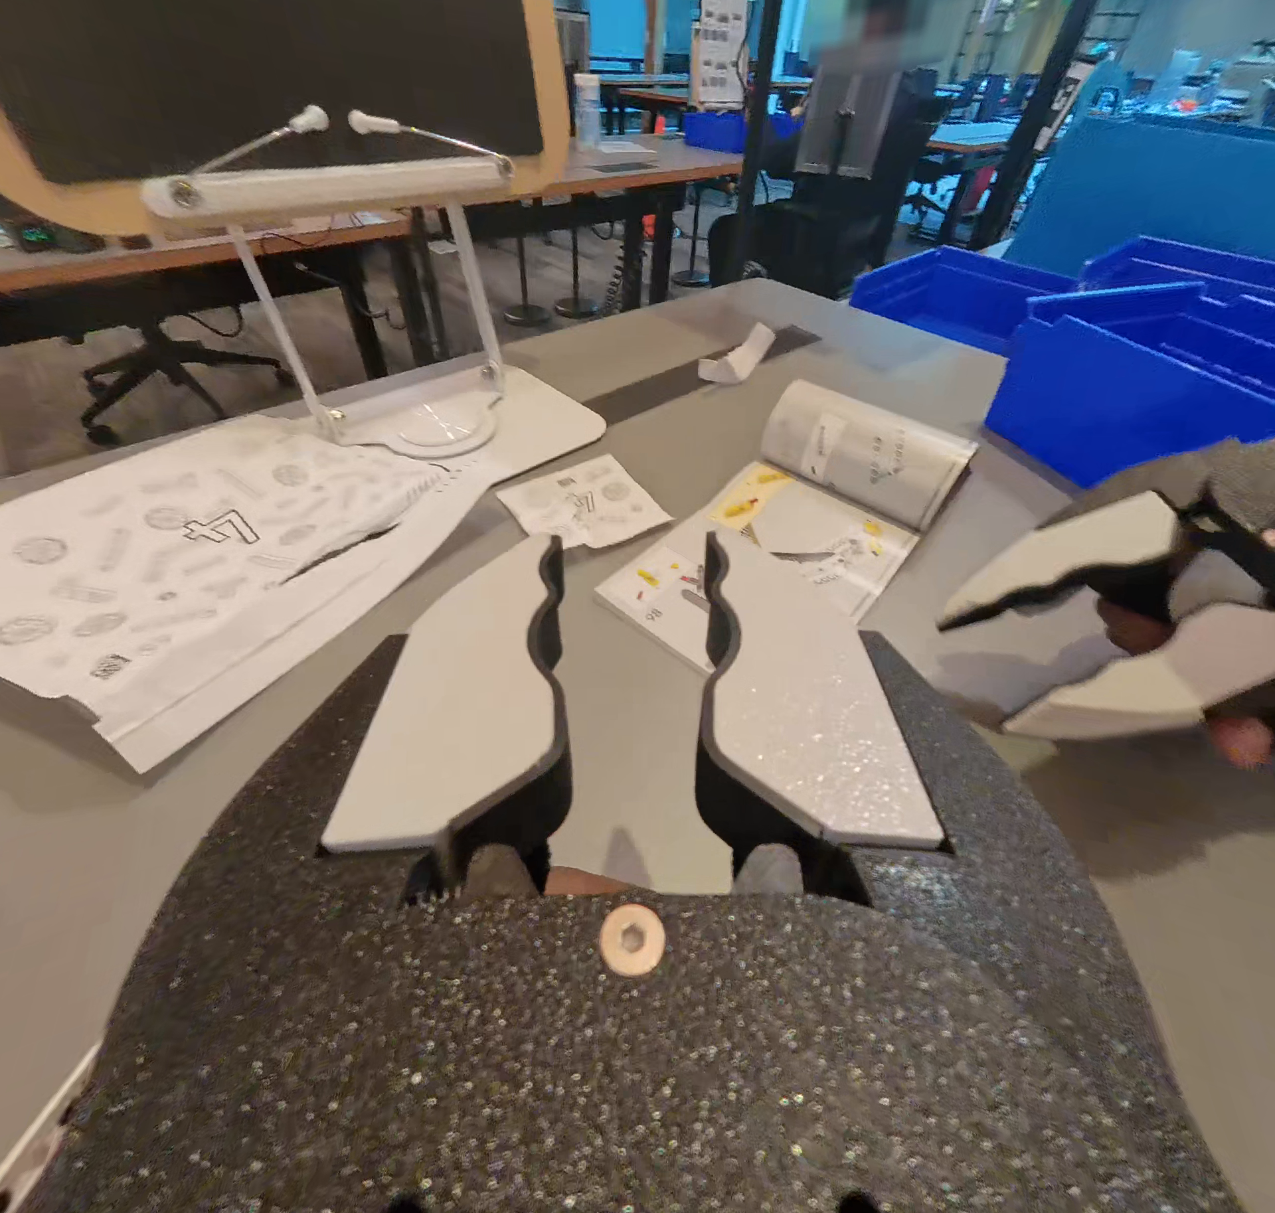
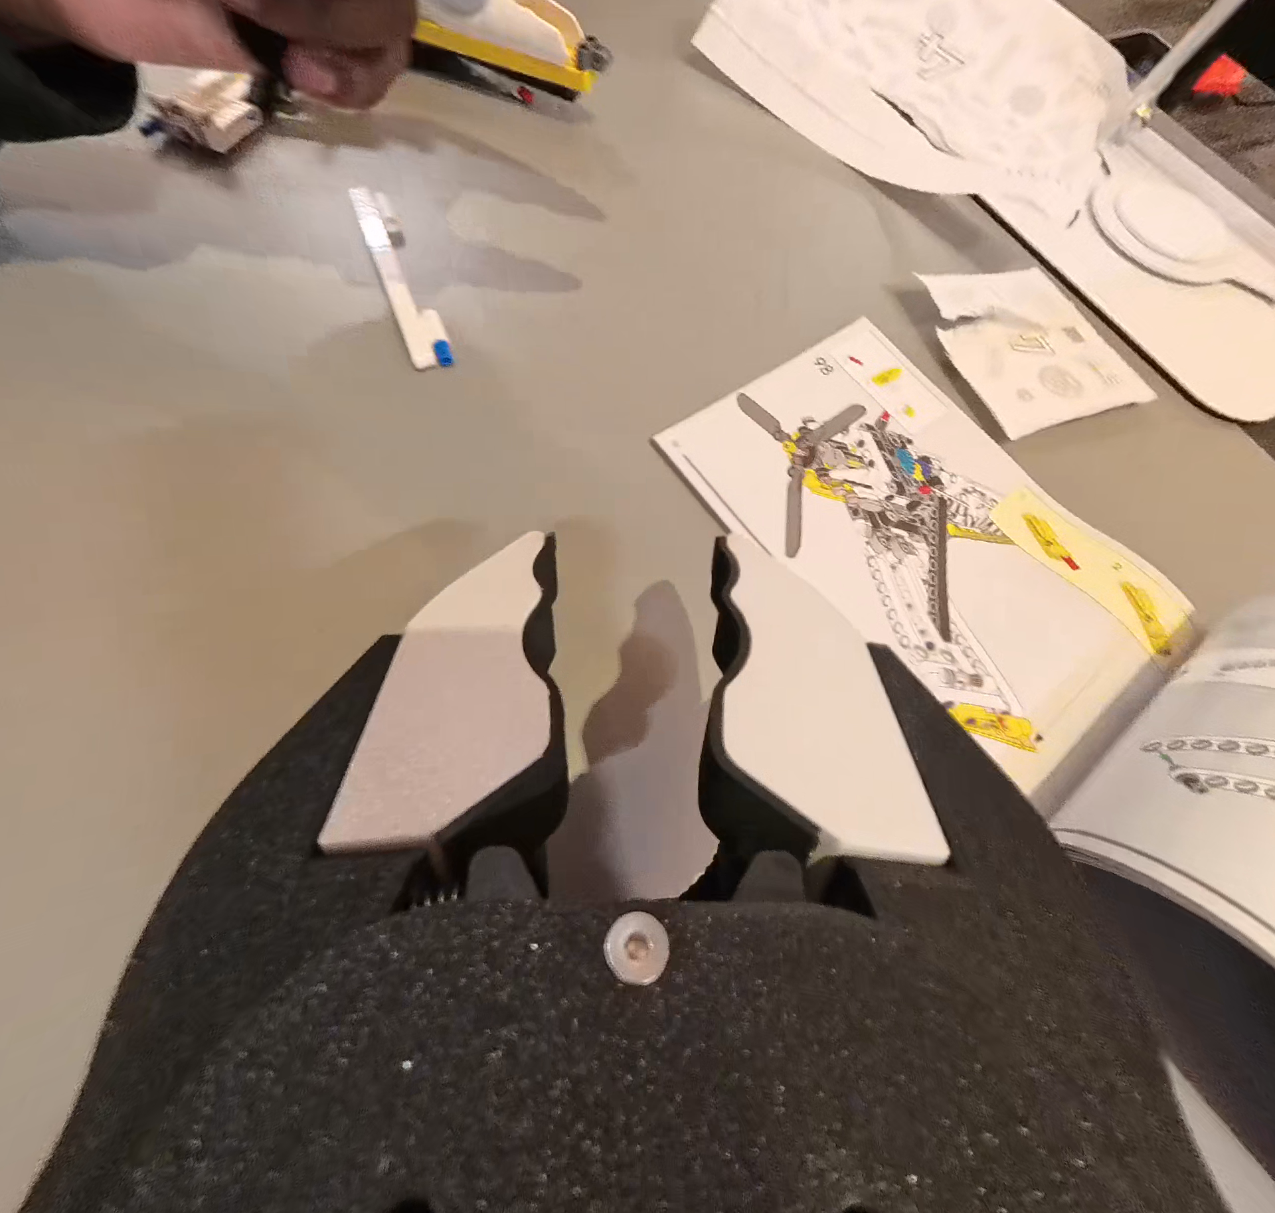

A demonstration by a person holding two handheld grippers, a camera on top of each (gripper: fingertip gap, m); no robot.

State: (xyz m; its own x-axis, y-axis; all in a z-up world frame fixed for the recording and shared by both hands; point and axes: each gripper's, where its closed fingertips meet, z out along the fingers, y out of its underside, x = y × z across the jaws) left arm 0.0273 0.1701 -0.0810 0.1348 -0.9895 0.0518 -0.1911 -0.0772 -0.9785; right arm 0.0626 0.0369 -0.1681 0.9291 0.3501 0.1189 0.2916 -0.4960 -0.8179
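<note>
Grey tabletop [image 1: 690, 380]: carries everything; matte, bare in the middle where both tongs hang above it
Large paper bag [image 1: 172, 559]: flat at the left edge, torn open along one side, so likely already emptied
Clear stand [image 1: 386, 324]: at the far left edge, foot on a white base plate partly overlapping the bag; two wire arms reach toward a tan-framed dark panel [image 1: 276, 42], apparently to prop it
Small paper bag [image 1: 586, 500]: just right of the base plate, also torn, lying flat
Left gripper [image 1: 631, 562]: fingers apart, nothing between them, pads meet only air; held over the near edge of the booklet, not touching it
Instruction booklet [image 1: 793, 545]: right of centre, laid open with the far pages curled back, which leaves the build drawing readable from the near side
Crumpled white scrap [image 1: 735, 355]: toward the far edge, on a dark strip
Blue bins [image 1: 1118, 366]: stacked at the far right corner, clear of the working area
Right gripper [image 2: 635, 559]: fingers likewise spread and bare, over open tabletop just left of the booklet; seen on its side at the right edge in the left wrist view
White beam with blue pin [image 2: 403, 283]: loose on the tabletop, well ahead of the right gripper
Yellow and white model section [image 2: 510, 42]: at the far edge in the right wrist view, beside a blurred hand [image 2: 241, 14]; contact cannot be told
Small white sub-assembly [image 2: 207, 114]: under that hand, blurred
</note>
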